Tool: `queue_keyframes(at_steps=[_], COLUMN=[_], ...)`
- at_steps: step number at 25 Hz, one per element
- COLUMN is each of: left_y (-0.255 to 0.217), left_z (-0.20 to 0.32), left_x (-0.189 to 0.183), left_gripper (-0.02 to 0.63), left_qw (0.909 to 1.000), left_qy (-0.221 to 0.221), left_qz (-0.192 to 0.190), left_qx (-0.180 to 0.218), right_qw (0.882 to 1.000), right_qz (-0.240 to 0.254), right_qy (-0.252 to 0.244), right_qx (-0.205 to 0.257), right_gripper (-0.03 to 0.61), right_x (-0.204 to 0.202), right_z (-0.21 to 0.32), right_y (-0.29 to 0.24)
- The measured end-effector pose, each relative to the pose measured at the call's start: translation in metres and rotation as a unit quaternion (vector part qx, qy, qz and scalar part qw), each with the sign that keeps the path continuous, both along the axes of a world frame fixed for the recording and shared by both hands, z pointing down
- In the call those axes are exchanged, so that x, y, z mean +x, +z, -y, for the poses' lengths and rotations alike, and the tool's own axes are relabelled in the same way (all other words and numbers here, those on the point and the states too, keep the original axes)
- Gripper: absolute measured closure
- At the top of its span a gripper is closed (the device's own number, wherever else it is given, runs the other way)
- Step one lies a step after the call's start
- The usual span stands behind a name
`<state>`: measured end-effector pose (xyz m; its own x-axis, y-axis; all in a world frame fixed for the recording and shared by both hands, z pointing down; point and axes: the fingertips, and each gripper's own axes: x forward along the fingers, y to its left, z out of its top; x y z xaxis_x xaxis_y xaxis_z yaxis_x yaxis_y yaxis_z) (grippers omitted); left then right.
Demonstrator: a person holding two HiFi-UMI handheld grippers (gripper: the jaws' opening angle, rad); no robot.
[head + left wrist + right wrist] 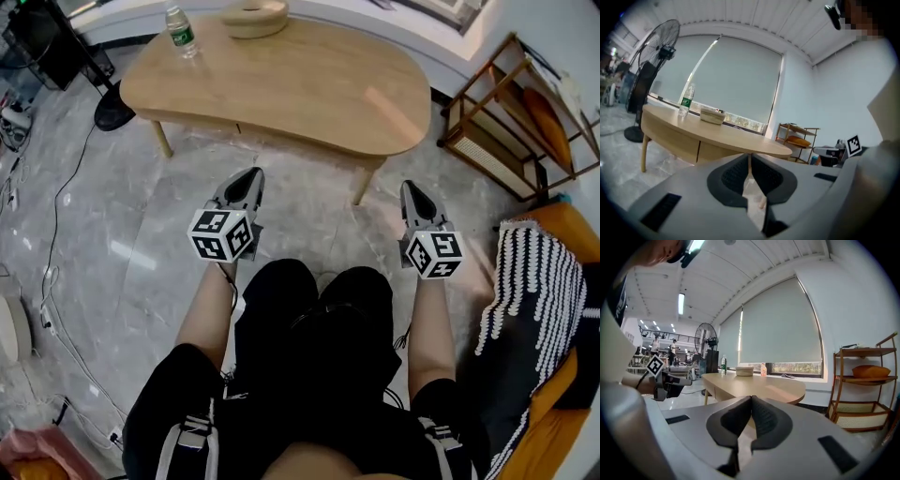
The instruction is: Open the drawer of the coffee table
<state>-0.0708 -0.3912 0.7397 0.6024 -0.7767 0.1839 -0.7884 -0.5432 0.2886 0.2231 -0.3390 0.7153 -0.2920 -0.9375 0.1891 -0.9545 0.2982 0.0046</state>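
Both the left gripper (246, 178) and the right gripper (410, 190) are held closed and empty, short of the coffee table (281, 84).

One tabletop (300, 84) carries one bottle (180, 30) and one bowl (254, 17). Two pairs of tongs: the left tongs (250, 174) and the right tongs (410, 187). Around it: one fan (660, 49), one wooden shelf (487, 155), one striped cloth (525, 281).

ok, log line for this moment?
stage: pre-contact | left gripper: shut, empty | right gripper: shut, empty | coffee table: ahead of both, untouched | drawer: closed
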Motion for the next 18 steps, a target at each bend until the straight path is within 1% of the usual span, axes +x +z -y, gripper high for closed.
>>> queue_keyframes(at_steps=[1, 2, 3, 4, 5, 7, 9, 13, 18], left_y=[0.005, 0.009, 0.013, 0.017, 0.022, 0.035, 0.052, 0.086, 0.125], left_z=[0.002, 0.004, 0.006, 0.009, 0.012, 0.019, 0.027, 0.053, 0.096], left_x=[-0.002, -0.005, -0.009, -0.013, -0.017, -0.02, -0.019, -0.013, 0.004], left_gripper=[0.545, 0.443, 0.368, 0.335, 0.327, 0.319, 0.318, 0.318, 0.318], left_qw=[0.9993, 0.9968, 0.9923, 0.9866, 0.981, 0.9723, 0.9663, 0.9567, 0.9357], left_qy=[0.008, 0.014, 0.015, 0.013, 0.013, 0.023, 0.033, 0.032, 0.04], left_qz=[-0.034, -0.075, -0.118, -0.158, -0.189, -0.227, -0.248, -0.278, -0.335], left_qx=[-0.011, -0.022, -0.032, -0.039, -0.043, -0.051, -0.06, -0.079, -0.103], right_qw=[1.0, 0.999, 0.998, 0.996, 0.994, 0.994, 0.995, 0.994, 0.992], right_qz=[0.01, 0.023, 0.037, 0.049, 0.055, 0.049, 0.045, 0.039, 0.027], right_qy=[-0.006, -0.02, -0.042, -0.063, -0.076, -0.074, -0.066, -0.067, -0.08], right_qx=[-0.007, -0.015, -0.026, -0.037, -0.047, -0.055, -0.059, -0.077, -0.097], right_gripper=[0.56, 0.56, 0.521, 0.377, 0.341, 0.316, 0.316, 0.317, 0.318], right_x=[-0.002, -0.005, -0.011, -0.016, -0.02, -0.018, -0.015, -0.01, -0.005], right_z=[0.003, 0.005, 0.007, 0.009, 0.012, 0.02, 0.028, 0.047, 0.078], right_y=[0.005, 0.009, 0.013, 0.017, 0.022, 0.03, 0.038, 0.06, 0.089])
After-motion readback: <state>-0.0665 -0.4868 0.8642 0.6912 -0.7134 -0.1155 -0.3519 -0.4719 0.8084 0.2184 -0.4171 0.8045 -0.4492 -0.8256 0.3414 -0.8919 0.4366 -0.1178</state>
